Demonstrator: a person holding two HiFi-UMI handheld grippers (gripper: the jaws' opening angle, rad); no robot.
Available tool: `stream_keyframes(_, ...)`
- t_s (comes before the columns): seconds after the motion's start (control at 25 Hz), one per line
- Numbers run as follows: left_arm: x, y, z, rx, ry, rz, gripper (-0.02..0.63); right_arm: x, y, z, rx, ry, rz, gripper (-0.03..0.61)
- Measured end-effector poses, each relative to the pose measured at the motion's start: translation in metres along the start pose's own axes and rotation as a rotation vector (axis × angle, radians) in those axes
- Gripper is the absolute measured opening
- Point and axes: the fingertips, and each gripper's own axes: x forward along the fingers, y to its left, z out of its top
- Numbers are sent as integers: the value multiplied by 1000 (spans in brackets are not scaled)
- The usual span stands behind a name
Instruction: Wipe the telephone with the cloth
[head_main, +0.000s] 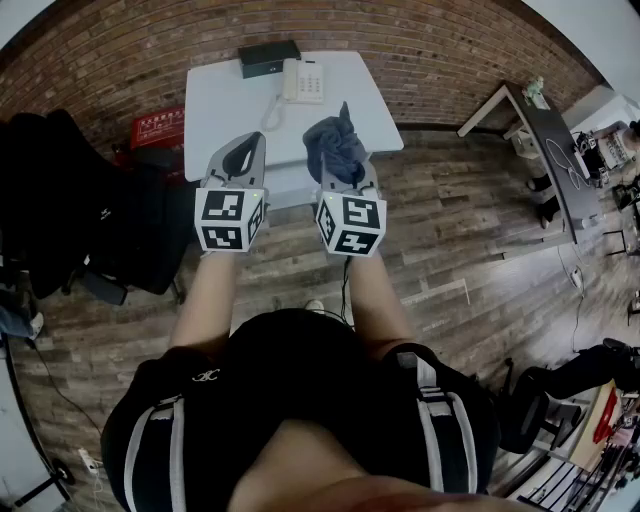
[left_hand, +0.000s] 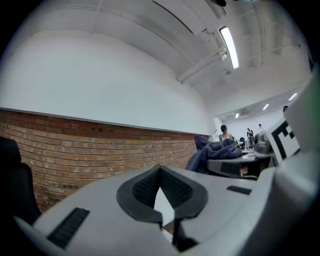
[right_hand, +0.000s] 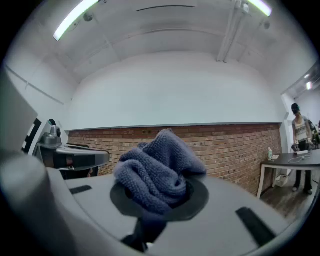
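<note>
A white telephone (head_main: 302, 81) with a coiled cord sits at the far edge of the white table (head_main: 220, 105). A blue-grey cloth (head_main: 336, 145) is bunched in my right gripper (head_main: 345, 163), which is shut on it and held up in front of the table's near edge; the cloth (right_hand: 157, 172) fills its jaws in the right gripper view. My left gripper (head_main: 240, 160) hangs beside it at the left, jaws together and holding nothing (left_hand: 160, 187). Both gripper views point at the brick wall, so neither shows the phone.
A black box (head_main: 268, 58) stands behind the phone against the brick wall. A dark chair (head_main: 60, 200) and a red crate (head_main: 158, 127) sit left of the table. A desk (head_main: 545, 150) stands at the right, with people in the distance.
</note>
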Motion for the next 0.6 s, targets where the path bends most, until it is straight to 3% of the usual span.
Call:
stream_keyframes(0.32,16,-23,3,-4,13,-19,-6,-6,-21,12,20,-90,-9,34)
stream_keyframes(0.6,35,-49,11,-11,-2,4,-8,-9,-54,14,24,-95,7,34)
